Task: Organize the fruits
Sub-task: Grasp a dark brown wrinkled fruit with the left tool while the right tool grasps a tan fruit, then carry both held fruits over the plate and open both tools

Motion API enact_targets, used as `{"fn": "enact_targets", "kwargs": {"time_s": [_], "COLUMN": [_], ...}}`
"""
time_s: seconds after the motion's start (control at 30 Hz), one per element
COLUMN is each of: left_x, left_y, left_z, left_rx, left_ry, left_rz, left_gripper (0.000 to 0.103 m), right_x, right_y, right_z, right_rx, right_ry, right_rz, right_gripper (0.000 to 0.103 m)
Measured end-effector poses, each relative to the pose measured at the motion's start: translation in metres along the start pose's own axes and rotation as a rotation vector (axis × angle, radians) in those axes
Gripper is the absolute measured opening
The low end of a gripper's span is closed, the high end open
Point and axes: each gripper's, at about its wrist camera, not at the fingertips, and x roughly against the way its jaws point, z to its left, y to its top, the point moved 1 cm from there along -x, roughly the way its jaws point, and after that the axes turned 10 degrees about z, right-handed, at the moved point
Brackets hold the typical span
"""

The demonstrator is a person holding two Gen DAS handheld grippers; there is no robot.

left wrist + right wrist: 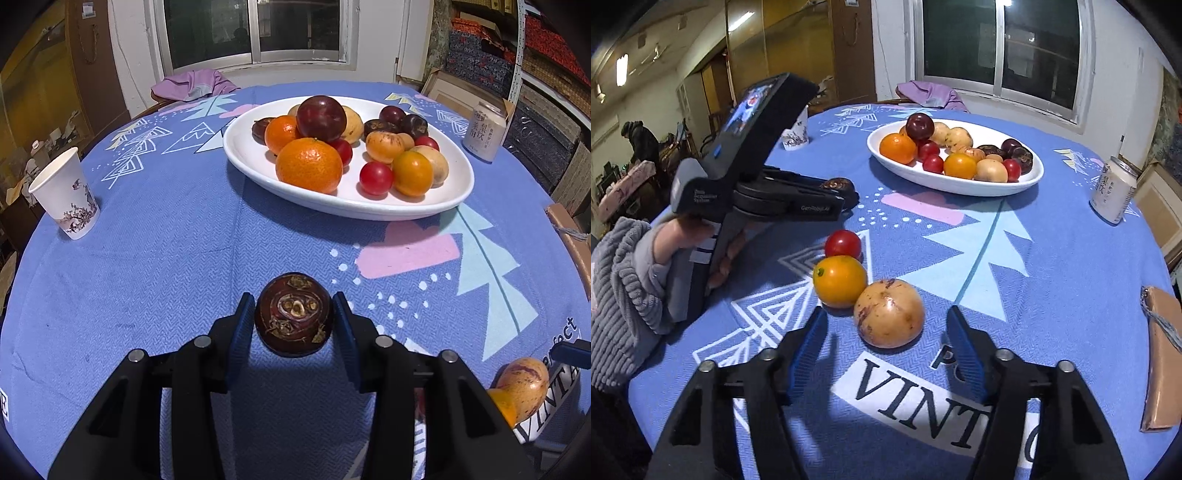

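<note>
My left gripper (294,314) is shut on a dark brown water chestnut (294,321), held just above the blue cloth short of the white plate (251,162). The plate holds several oranges, tomatoes, plums and chestnuts. In the right wrist view the left gripper (846,195) shows from the side, a hand on its handle. My right gripper (887,311) is open around a speckled tan fruit (889,325) that lies on the cloth, with gaps on both sides. A yellow-orange tomato (840,281) touches that fruit on its left. Behind the tomato sits a red cherry tomato (843,243).
A paper cup (66,194) stands at the table's left edge. A drink can (1113,194) stands right of the plate (886,155). A brown cardboard box (1160,362) juts in at the right edge. Purple cloth (195,85) lies at the far side.
</note>
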Motion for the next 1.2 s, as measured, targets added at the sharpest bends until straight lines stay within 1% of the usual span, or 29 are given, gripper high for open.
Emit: {"fn": "enact_targets", "kwargs": {"time_s": [0.03,0.07,0.33,0.37,0.4,0.5,0.63,0.7,0.83,0.87,0.93,1.03,1.1,1.2], "left_x": [0.0,0.0,0.0,0.0,0.0,0.0,-0.001,-0.001,0.0,0.0,0.003,0.018,0.03,0.046], "left_y": [0.0,0.0,0.0,0.0,0.0,0.0,0.0,0.0,0.0,-0.001,-0.001,0.001,0.005,0.018], "left_z": [0.0,0.001,0.0,0.0,0.0,0.0,0.0,0.0,-0.001,-0.001,0.001,0.003,0.005,0.004], "left_rx": [0.0,0.002,0.003,0.004,0.003,0.004,0.006,0.005,0.01,0.01,0.019,0.033,0.046,0.058], "left_ry": [-0.001,-0.003,-0.004,-0.005,-0.004,-0.005,-0.006,-0.004,-0.002,-0.006,-0.012,-0.025,-0.056,-0.088], "left_rz": [0.0,0.001,0.001,0.001,0.001,0.001,0.002,0.001,-0.001,-0.003,-0.015,-0.058,-0.084,-0.11], "left_gripper": [0.043,0.043,0.043,0.044,0.044,0.044,0.044,0.044,0.044,0.042,0.041,0.041,0.041,0.041], "right_x": [-0.001,-0.002,-0.015,-0.017,-0.017,-0.016,-0.012,-0.013,-0.014,-0.014,-0.011,0.006,0.019,0.045], "right_y": [0.0,0.0,0.007,0.008,0.008,0.007,0.005,0.004,0.005,0.006,0.008,0.02,0.032,0.064], "right_z": [-0.001,-0.002,0.003,0.002,0.003,-0.002,-0.024,-0.032,-0.03,-0.031,-0.036,-0.044,-0.051,-0.064], "right_rx": [-0.004,-0.011,0.011,0.013,0.015,-0.007,-0.113,-0.158,-0.153,-0.158,-0.175,-0.187,-0.195,-0.208], "right_ry": [-0.002,0.0,-0.032,-0.028,-0.012,0.002,0.046,0.052,0.048,0.049,0.061,0.05,0.039,0.016], "right_rz": [0.006,0.013,0.046,0.05,0.052,0.046,0.022,0.022,0.027,0.026,0.013,-0.035,-0.072,-0.147], "right_gripper": [0.054,0.051,0.051,0.046,0.045,0.044,0.044,0.044,0.044,0.044,0.044,0.044,0.044,0.044]}}
